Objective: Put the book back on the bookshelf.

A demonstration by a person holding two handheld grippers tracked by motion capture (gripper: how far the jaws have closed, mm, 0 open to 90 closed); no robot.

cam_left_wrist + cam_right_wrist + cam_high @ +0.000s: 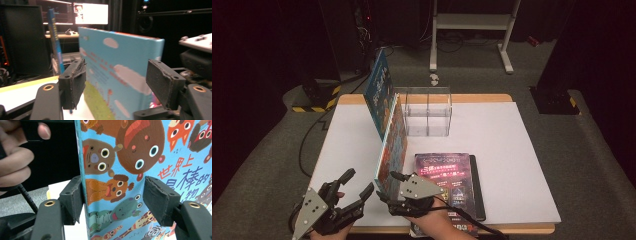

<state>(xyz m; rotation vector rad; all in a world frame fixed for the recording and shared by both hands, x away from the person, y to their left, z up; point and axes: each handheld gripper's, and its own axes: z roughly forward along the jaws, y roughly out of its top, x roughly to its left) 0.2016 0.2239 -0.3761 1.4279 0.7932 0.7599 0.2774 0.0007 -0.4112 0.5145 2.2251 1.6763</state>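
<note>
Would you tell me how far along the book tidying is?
Done: one blue picture book stands beside the clear acrylic organiser. In hand: a second, animal-cover book, upright at the right gripper. Left: the dark book lying flat.

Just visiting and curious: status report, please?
Left gripper open, empty. Right gripper at upright picture book near end, grip unclear. Flat book close beside.

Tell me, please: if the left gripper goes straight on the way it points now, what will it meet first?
Probably the upright picture book: its blue back cover stands directly ahead of the left gripper, between the open jaws' line, though the gap is hard to judge.
</note>
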